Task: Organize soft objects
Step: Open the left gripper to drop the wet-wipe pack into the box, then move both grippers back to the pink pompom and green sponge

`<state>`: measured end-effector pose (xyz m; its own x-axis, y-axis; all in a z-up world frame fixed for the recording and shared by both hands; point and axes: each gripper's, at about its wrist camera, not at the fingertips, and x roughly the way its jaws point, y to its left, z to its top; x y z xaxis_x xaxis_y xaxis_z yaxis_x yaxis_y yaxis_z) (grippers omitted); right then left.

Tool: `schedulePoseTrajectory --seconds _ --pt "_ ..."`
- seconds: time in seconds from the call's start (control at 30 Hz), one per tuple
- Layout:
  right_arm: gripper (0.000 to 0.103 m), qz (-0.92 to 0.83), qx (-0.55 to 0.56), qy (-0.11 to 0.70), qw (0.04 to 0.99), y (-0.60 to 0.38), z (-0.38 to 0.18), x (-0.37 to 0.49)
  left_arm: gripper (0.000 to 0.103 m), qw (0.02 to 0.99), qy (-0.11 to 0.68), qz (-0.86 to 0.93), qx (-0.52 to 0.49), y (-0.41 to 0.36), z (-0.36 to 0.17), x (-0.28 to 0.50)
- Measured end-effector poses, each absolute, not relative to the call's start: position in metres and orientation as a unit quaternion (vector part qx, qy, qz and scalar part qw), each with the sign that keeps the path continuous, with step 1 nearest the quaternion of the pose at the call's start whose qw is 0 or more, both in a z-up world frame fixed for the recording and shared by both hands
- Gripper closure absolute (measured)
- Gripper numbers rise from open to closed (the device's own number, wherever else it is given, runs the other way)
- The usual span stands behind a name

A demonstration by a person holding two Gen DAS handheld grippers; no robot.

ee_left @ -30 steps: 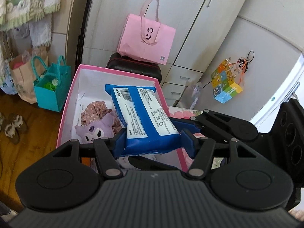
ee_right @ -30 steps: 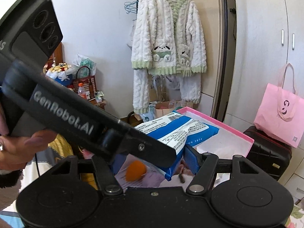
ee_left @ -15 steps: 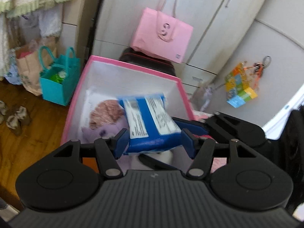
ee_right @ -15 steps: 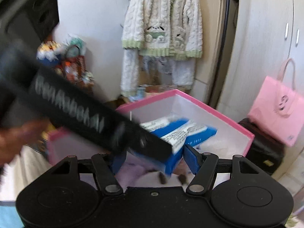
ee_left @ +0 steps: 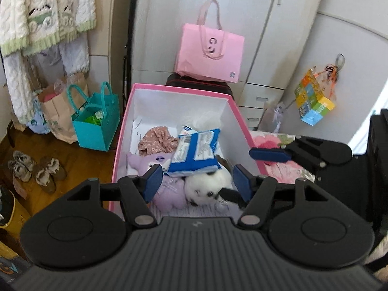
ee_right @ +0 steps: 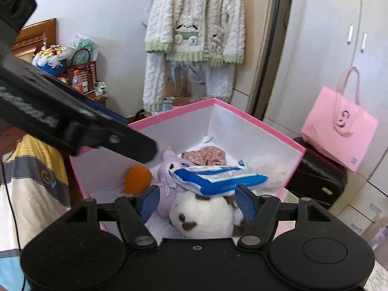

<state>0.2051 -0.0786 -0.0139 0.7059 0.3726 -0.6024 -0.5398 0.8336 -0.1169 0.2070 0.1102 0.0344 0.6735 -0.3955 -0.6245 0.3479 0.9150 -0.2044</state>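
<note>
I'm holding both my left gripper (ee_left: 195, 179) and right gripper (ee_right: 197, 200) wide, empty, so the wipes pack (ee_left: 195, 152) is resting on the plush toys at the pink box's (ee_left: 179, 89) near edge.

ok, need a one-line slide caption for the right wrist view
Open right gripper above pink-rimmed white box, where blue-and-white wipes pack lies atop white plush panda and purple plush toy.

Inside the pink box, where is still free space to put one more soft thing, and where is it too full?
In the pink box, bare floor shows at the far corner behind the floral cloth, and near the orange ball. The near middle is crowded: wipes pack sits on the white plush and purple plush.
</note>
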Motion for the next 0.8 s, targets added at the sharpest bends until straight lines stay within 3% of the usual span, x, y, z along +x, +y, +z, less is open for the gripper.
schedulePoseTrajectory --seconds 0.8 --pt "0.028 0.238 -0.058 0.281 0.928 -0.179 0.036 0.098 0.035 0.898 0.330 -0.290 0.032 0.063 0.077 0.099"
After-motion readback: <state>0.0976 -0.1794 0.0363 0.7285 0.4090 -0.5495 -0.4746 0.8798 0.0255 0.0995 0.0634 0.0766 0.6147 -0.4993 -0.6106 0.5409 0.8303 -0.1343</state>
